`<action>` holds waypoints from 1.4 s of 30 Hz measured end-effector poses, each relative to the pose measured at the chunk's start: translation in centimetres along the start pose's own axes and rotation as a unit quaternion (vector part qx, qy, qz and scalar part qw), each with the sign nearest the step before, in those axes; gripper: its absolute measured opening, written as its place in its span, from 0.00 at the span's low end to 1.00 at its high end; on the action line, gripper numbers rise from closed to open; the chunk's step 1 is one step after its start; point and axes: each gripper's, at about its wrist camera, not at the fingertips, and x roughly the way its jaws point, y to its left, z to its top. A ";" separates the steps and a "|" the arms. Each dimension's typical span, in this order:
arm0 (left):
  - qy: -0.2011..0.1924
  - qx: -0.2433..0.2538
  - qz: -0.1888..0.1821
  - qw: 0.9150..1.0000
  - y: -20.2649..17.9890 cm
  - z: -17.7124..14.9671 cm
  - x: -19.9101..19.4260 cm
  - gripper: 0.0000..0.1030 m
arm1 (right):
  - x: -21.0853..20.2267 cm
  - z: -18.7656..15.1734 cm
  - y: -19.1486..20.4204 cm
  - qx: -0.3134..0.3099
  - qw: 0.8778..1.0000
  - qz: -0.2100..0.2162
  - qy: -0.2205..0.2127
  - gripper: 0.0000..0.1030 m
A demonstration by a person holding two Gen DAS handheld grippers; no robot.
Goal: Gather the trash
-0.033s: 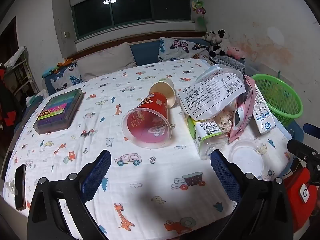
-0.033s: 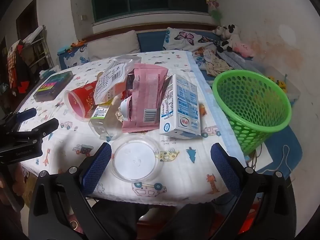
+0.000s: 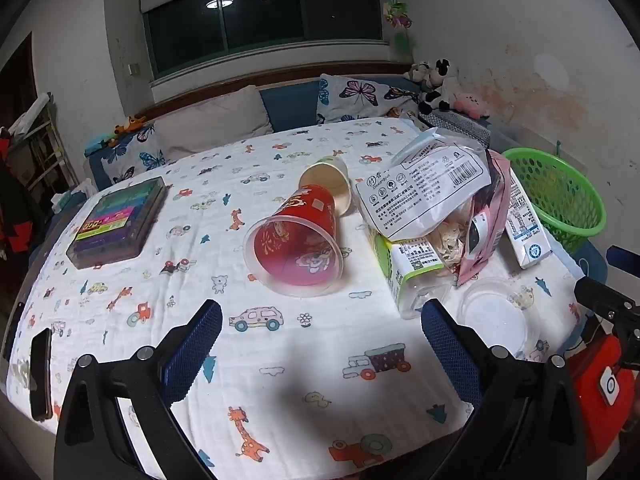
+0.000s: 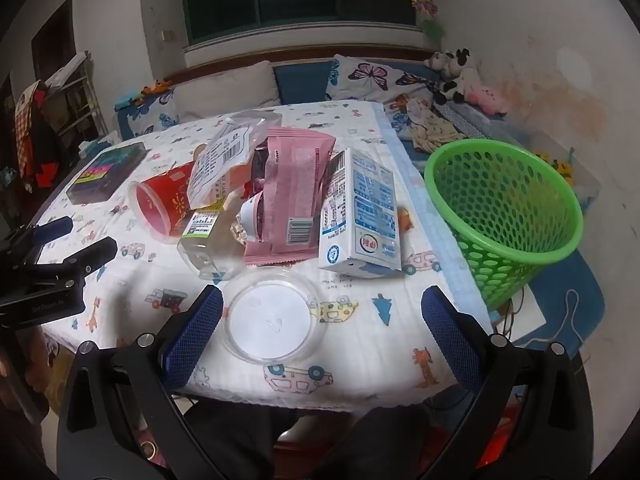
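A table (image 3: 280,400) covered in a white cloth printed with cartoon cars and giraffes holds a scatter of rubbish. At far left, a dark phone (image 3: 40,376) lies at the table's edge, and beyond it sits a flat case of coloured pens (image 3: 120,220). The left gripper (image 3: 320,344) hovers over bare cloth with its blue-padded fingers spread wide and nothing between them. Ahead of it a red plastic cup (image 3: 296,248) lies on its side, mouth toward the camera, touching a tipped paper cup (image 3: 328,184) behind it. To the right is a heap: a clear printed bag (image 3: 424,196) draped over a clear bottle with a green label (image 3: 412,272), a pink wrapper (image 4: 296,192) leaning beside them, and a blue-and-white milk carton (image 4: 360,216) lying flat against the wrapper. Near the table's front edge lies a clear round lid (image 4: 272,320), just ahead of the right gripper (image 4: 320,332), whose fingers are likewise wide apart and empty; the lid sits closer to its left finger. Farthest right, off the table's side, stands a green perforated basket (image 4: 512,216), slightly tilted, near the carton but apart from it.
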 end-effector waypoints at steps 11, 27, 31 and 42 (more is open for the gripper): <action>-0.001 -0.001 -0.003 1.000 -0.1 0.1 -0.3 0.94 | -0.1 0.0 0.1 -0.002 1.000 -0.002 -0.005 0.96; -0.001 -0.006 -0.003 1.000 -0.1 -0.2 -0.7 0.94 | 0.2 0.1 0.3 -0.004 1.000 -0.001 -0.002 0.96; 0.002 -0.008 -0.005 1.000 0.3 -0.1 0.2 0.94 | 0.2 0.1 0.2 -0.003 1.000 0.001 -0.002 0.96; 0.000 -0.009 -0.004 1.000 -0.2 -0.4 0.3 0.94 | 0.5 0.2 0.4 -0.005 1.000 0.003 -0.001 0.96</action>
